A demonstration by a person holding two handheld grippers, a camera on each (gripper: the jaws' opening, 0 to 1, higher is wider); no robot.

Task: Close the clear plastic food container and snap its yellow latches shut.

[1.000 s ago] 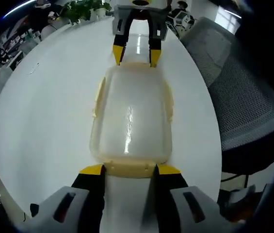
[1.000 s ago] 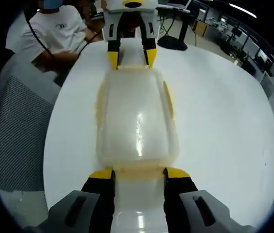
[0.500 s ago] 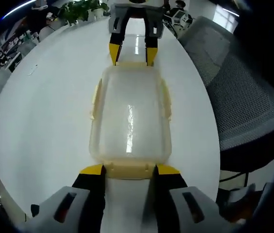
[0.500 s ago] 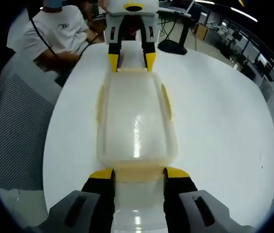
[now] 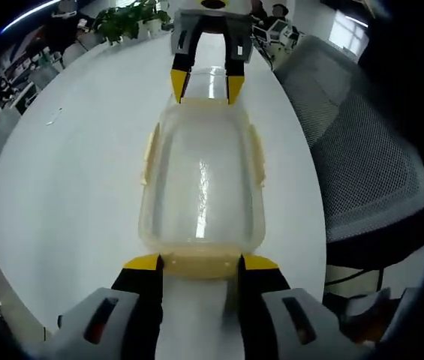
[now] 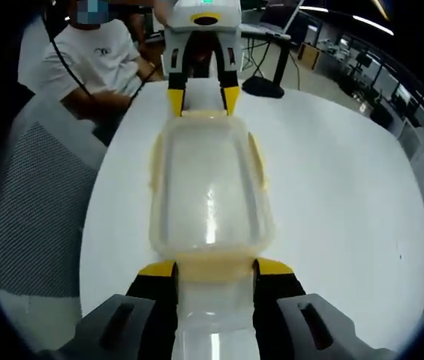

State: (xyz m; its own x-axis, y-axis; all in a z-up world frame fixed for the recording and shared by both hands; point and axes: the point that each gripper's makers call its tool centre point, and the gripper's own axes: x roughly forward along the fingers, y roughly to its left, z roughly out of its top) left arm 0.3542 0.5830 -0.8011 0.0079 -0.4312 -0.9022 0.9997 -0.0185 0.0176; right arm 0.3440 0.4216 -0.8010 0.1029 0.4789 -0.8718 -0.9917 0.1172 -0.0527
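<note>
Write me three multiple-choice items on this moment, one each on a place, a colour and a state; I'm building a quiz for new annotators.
1. The container rests on: A a white table, B a mesh chair, C a floor.
2. The gripper jaw tips are: A red, B yellow, C blue.
3. The container's lid is: A missing, B propped upright, C lying on the container.

Answers: 1 A, the white table shows all around it. 2 B, the left gripper and the right gripper both have yellow tips. 3 C, the lid covers the top, with one gripper at each short end.
</note>
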